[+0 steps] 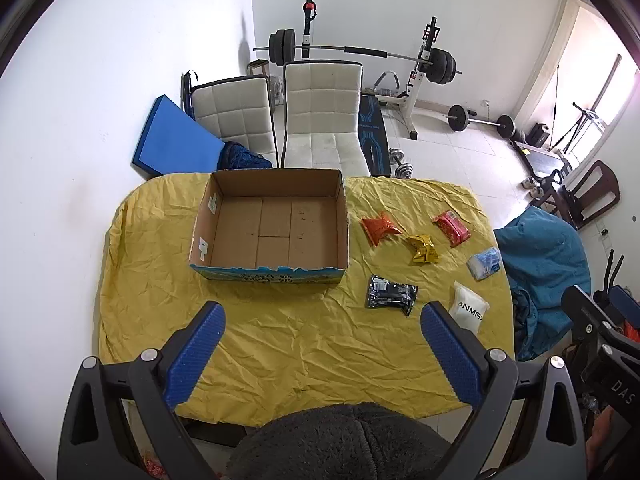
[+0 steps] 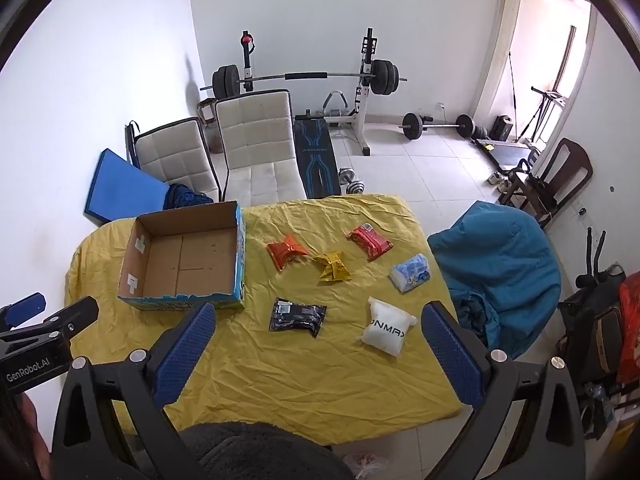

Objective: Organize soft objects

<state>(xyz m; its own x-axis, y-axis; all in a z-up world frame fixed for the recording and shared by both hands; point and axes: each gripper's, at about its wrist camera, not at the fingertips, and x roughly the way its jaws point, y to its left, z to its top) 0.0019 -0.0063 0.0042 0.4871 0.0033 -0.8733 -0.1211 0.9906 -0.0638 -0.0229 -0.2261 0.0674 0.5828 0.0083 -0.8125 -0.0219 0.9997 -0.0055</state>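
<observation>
Starting from scratch by the look of it: your left gripper (image 1: 322, 322) and right gripper (image 2: 318, 322) both hover above the yellow-clothed tabletop (image 2: 280, 380), fingers spread wide, holding nothing. One open brown cardboard box (image 1: 272, 228) sits empty on the left side. Six soft packets lie to its right, well apart: orange (image 2: 286, 255), yellow (image 2: 334, 267), red (image 2: 370, 242), blue-and-white (image 2: 411, 272), black (image 2: 298, 316) and white (image 2: 386, 330). Your next move (I judge) is lowering onto the nearest packet and closing gently.

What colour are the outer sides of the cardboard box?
Blue with a printed pattern; the cardboard box shows it best in the right wrist view.
</observation>
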